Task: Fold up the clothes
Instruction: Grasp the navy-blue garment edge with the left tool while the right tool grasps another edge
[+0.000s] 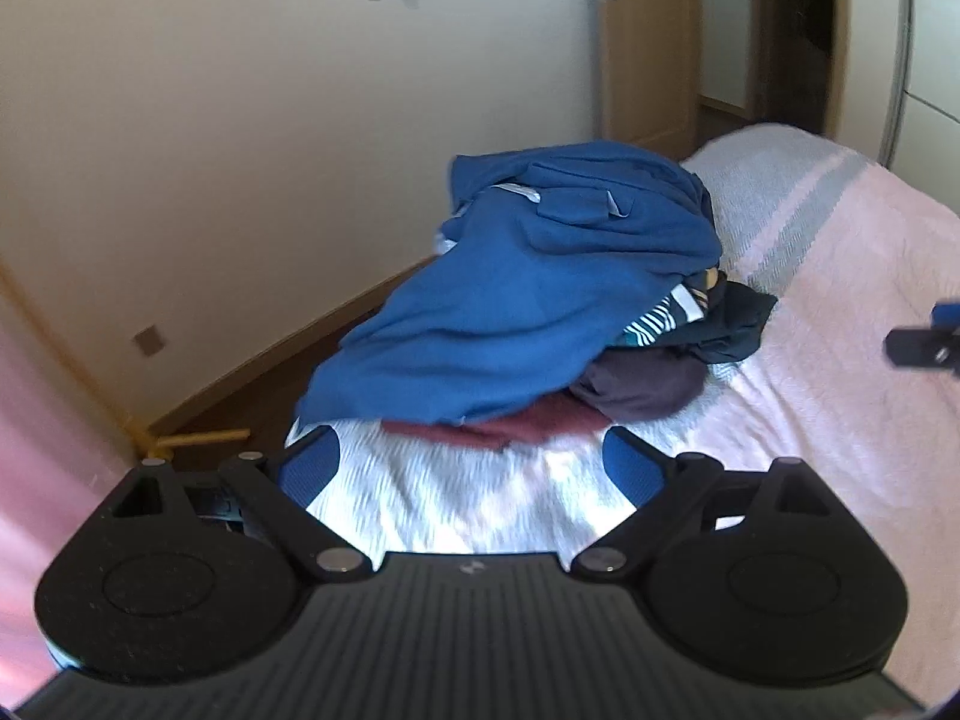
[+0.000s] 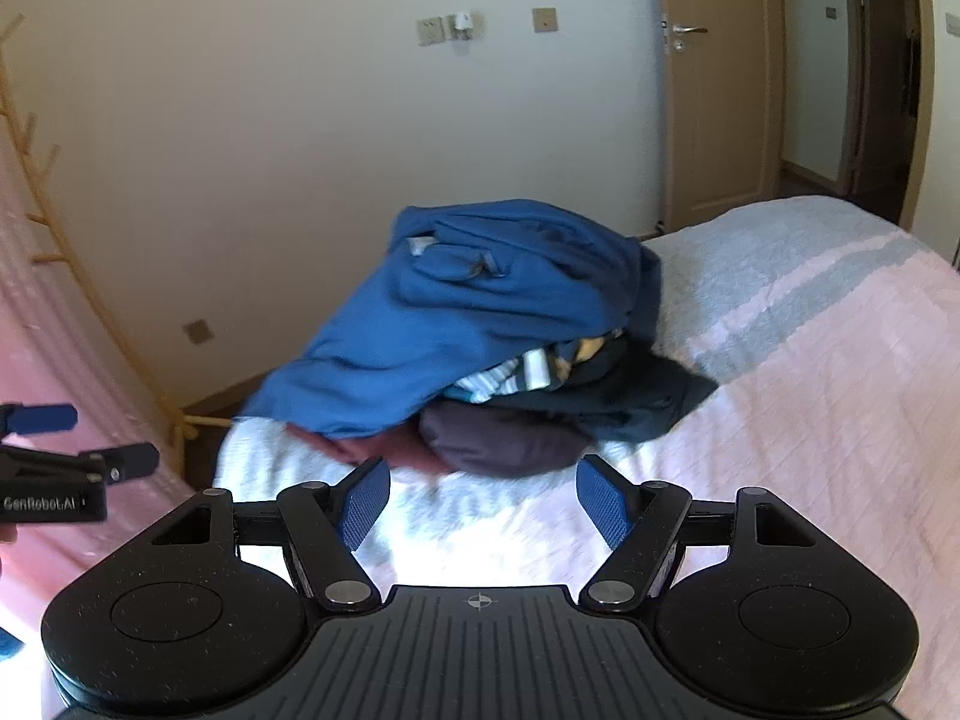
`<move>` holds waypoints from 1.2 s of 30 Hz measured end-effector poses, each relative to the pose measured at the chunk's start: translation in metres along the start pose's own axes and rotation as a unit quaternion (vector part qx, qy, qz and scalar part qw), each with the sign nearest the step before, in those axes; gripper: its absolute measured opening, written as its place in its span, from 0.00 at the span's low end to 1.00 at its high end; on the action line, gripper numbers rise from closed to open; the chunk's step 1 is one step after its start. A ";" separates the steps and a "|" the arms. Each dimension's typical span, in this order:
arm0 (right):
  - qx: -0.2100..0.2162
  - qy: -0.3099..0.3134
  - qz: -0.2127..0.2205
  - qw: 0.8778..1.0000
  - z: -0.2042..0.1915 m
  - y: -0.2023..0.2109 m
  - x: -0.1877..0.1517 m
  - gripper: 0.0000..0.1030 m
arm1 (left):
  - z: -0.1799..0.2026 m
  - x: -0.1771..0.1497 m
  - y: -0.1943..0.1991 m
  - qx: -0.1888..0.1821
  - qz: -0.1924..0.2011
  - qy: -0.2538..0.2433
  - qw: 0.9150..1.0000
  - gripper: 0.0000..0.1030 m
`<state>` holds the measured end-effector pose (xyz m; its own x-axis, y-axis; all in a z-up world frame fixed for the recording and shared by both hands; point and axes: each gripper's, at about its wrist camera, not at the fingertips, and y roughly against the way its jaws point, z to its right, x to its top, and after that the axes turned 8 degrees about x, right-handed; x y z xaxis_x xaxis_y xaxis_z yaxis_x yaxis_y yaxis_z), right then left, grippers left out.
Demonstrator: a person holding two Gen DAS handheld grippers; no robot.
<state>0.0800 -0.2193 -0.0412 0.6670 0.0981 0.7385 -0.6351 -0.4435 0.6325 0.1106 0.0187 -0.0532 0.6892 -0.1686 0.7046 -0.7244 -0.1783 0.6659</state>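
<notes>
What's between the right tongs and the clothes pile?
Only bare bedspread separates the open right tongs from the clothes pile, per the right wrist view.

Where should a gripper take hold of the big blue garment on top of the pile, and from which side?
Probably at the loose lower hem of the blue garment, coming from the near side. That edge drapes down toward the grippers over the maroon cloth, free of the pile. Both the left gripper and right gripper are open, empty and facing it.
</notes>
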 end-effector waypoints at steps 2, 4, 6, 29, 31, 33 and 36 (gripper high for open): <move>-0.020 0.023 -0.010 0.999 0.006 -0.024 0.016 0.70 | 0.000 0.018 -0.043 -0.021 0.005 -0.029 0.999 0.90; -0.039 0.050 -0.027 0.998 0.013 -0.057 0.037 0.70 | 0.003 0.038 -0.085 -0.040 0.015 -0.061 0.997 0.90; -0.047 0.078 -0.042 0.995 0.016 -0.092 0.056 0.71 | 0.007 0.059 -0.127 -0.060 0.027 -0.093 0.994 0.90; -0.077 0.368 -0.090 0.922 0.037 -0.343 0.145 0.21 | -0.003 0.170 -0.336 -0.170 0.172 -0.275 0.931 0.97; -0.080 0.342 -0.069 0.934 0.044 -0.324 0.154 0.06 | 0.005 0.175 -0.341 -0.168 0.183 -0.298 0.922 0.97; -0.090 0.313 -0.046 0.944 0.053 -0.303 0.163 0.04 | 0.013 0.178 -0.340 -0.170 0.198 -0.319 0.911 0.97; -0.109 0.258 -0.010 0.960 0.064 -0.261 0.172 0.03 | 0.030 0.180 -0.330 -0.176 0.230 -0.353 0.890 0.93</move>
<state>0.3856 -0.1432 -0.0940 0.4335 0.5569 0.7084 -0.7283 -0.2464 0.6394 0.4741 0.0184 -0.1529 0.0662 -0.7343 0.6756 -0.8058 0.3599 0.4702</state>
